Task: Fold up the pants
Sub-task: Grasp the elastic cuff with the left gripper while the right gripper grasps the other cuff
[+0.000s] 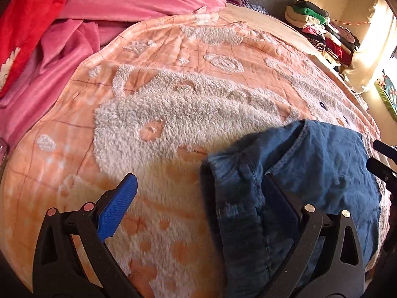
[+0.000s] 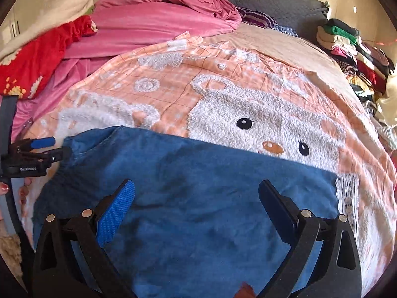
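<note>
left gripper: jaws spread wide, pinching nothing, blue pants bunched under its right finger, peach fleece blanket under its left | right gripper: jaws spread wide, nothing held, pants lying flat beneath and ahead of both fingers | clothes pile far right
</note>
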Action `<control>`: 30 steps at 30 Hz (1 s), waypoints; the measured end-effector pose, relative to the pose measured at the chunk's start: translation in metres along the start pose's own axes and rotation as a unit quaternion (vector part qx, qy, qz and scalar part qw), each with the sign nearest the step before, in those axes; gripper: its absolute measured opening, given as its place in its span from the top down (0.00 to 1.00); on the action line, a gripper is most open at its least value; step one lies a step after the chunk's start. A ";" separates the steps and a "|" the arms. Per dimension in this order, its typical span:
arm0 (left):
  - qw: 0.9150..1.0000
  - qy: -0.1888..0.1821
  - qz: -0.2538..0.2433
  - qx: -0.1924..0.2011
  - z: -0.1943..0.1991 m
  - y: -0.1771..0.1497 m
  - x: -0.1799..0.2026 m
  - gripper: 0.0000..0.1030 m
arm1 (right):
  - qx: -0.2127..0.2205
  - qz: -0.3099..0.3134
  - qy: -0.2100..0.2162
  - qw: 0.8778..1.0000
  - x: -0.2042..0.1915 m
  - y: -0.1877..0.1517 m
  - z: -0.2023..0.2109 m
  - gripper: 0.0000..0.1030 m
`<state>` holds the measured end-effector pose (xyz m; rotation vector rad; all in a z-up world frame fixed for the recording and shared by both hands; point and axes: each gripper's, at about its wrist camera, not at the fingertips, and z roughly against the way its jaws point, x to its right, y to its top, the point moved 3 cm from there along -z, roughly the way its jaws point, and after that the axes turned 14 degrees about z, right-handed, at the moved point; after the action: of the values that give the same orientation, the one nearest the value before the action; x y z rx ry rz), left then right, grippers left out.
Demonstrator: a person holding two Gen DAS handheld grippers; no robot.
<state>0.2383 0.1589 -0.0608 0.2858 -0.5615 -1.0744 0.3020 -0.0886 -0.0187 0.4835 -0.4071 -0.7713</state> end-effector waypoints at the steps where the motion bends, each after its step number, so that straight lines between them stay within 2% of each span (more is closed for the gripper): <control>1: 1.000 -0.001 -0.001 -0.003 -0.005 0.002 0.001 0.09 | -0.003 0.000 0.001 1.000 0.002 0.001 -0.004 0.04; 3: 1.000 -0.012 -0.004 -0.014 -0.016 0.005 0.003 0.16 | -0.003 -0.001 0.012 1.000 0.005 0.005 -0.013 0.04; 7: 1.000 -0.006 -0.028 -0.010 -0.024 0.007 0.011 0.34 | -0.015 0.031 -0.006 0.999 0.007 0.014 -0.031 0.04; 11: 0.999 -0.037 -0.038 -0.012 -0.019 0.008 0.022 0.66 | -0.014 0.057 0.010 0.998 0.003 0.021 -0.045 0.04; 16: 0.998 -0.049 -0.045 0.015 -0.002 0.008 0.027 0.69 | -0.012 0.095 0.035 0.995 -0.004 0.031 -0.057 0.04; 24: 0.994 -0.054 -0.066 0.074 0.033 0.002 0.036 0.70 | -0.027 0.182 0.041 0.982 -0.019 0.042 -0.076 0.06; 26: 0.992 -0.055 -0.070 0.084 0.038 0.001 0.039 0.70 | -0.029 0.203 0.047 0.978 -0.028 0.044 -0.081 0.17; 28: 0.992 -0.054 -0.073 0.091 0.042 -0.001 0.042 0.70 | -0.032 0.219 0.059 0.974 -0.038 0.045 -0.084 0.36; 29: 0.991 -0.054 -0.076 0.093 0.043 -0.002 0.043 0.70 | -0.031 0.223 0.064 0.972 -0.043 0.044 -0.085 0.41; 30: 0.991 -0.053 -0.078 0.095 0.044 -0.002 0.045 0.70 | -0.028 0.224 0.072 0.971 -0.046 0.044 -0.084 0.52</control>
<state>0.2279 0.1198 -0.0126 0.4468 -0.7487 -1.1943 0.3397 -0.0051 -0.0714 0.3724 -0.3403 -0.3062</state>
